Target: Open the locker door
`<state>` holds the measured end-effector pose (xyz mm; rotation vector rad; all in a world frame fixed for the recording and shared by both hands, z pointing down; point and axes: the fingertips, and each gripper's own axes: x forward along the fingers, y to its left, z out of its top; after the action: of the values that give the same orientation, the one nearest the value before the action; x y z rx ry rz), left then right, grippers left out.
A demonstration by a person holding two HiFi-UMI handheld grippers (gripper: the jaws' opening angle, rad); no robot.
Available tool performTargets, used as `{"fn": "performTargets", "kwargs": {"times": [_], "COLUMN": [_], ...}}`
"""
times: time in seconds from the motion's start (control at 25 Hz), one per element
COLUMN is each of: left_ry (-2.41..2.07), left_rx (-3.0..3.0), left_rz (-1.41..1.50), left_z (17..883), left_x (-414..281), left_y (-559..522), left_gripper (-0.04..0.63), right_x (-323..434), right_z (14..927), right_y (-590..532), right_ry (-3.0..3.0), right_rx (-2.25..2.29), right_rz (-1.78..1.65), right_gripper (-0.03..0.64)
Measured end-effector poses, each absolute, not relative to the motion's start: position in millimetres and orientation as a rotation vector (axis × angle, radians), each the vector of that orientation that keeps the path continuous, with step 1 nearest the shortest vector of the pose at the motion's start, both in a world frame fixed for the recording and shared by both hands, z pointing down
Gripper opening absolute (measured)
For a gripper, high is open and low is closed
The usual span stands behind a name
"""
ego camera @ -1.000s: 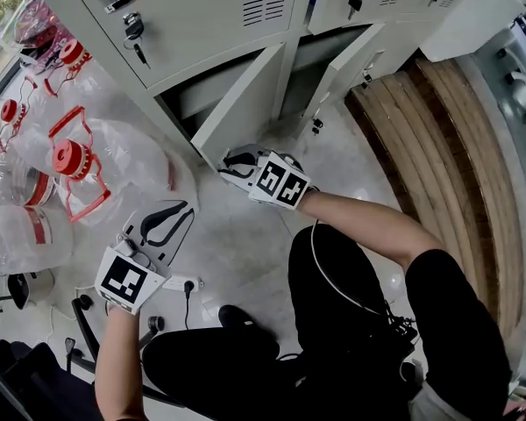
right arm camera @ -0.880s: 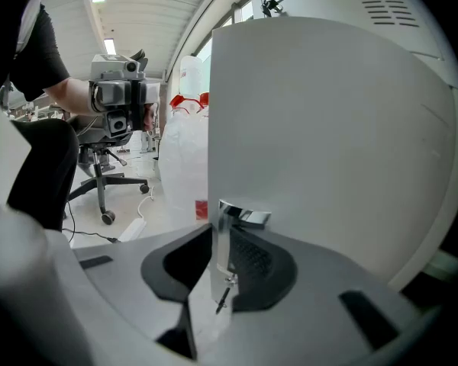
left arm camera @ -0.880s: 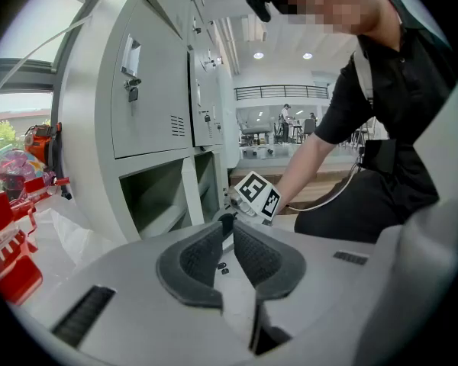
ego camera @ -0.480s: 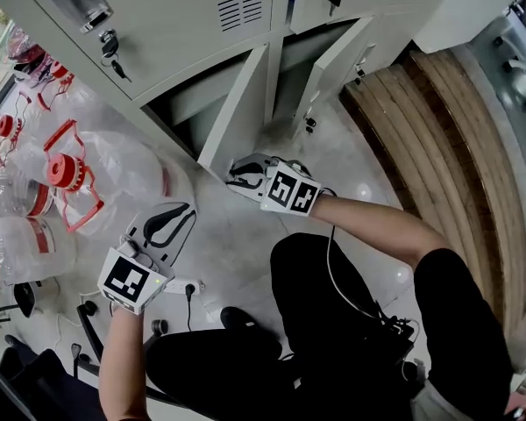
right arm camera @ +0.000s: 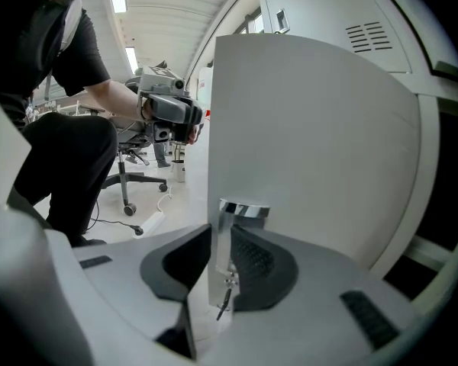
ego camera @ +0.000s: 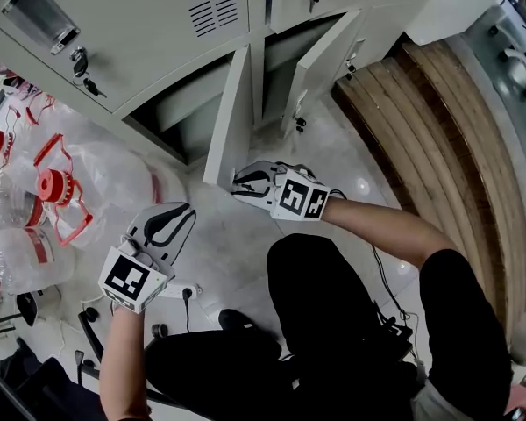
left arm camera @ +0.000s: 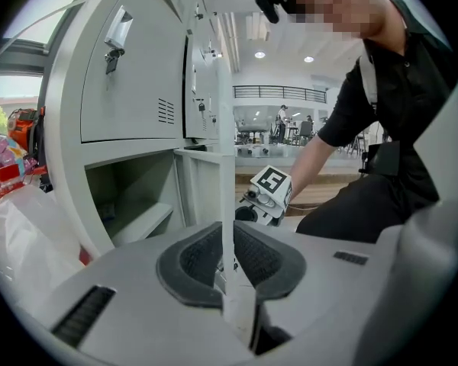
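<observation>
Head view: the right tool (ego camera: 237,182) grips the free edge of the open locker door (ego camera: 230,117), which stands at its 12 o'clock. The left tool (ego camera: 186,210) hangs at its 8 o'clock, clear of the door.
Left gripper view: jaws a slit apart, empty.
Right gripper view: jaws pinch the door edge by the chrome lock (right arm camera: 244,210), with a key (right arm camera: 224,300) dangling between them.

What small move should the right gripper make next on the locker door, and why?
Probably open the jaws and draw back. The right gripper is shut on the free edge of the locker door, which stands about square to the locker front, with the compartment uncovered; swinging further would bring it toward the open neighbouring door.
</observation>
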<state>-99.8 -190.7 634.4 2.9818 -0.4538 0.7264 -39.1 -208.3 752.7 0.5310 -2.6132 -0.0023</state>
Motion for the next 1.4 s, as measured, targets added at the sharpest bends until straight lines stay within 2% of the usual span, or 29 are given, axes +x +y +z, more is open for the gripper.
{"fn": "performTargets", "kwargs": {"times": [1.16,1.28,1.32,1.4], "left_ry": [-0.364,-0.348,-0.342,-0.330], "left_rx": [2.978,2.986,2.989,2.986], "left_rz": [0.799,0.773,0.779,0.800], "left_z": [642.6,641.3,642.4,644.7], "left_x": [-61.0,-53.7,-52.7,-51.5], "left_y": [-184.3,-181.0,-179.6,-177.0], "left_gripper": [0.057,0.057,0.057,0.057], "right_x": [46.0,56.4,59.6,64.3], "right_z": [754.0,753.0,753.2,757.8], "right_y": [-169.9,-169.5,-169.4,-167.6], "right_ry": [-2.716,-2.721,-2.717,-2.684], "right_rx": [0.364,0.398,0.412,0.429], "right_rz": [-0.060,-0.050,-0.055,-0.071], "right_gripper": [0.093,0.079,0.031,0.011]}}
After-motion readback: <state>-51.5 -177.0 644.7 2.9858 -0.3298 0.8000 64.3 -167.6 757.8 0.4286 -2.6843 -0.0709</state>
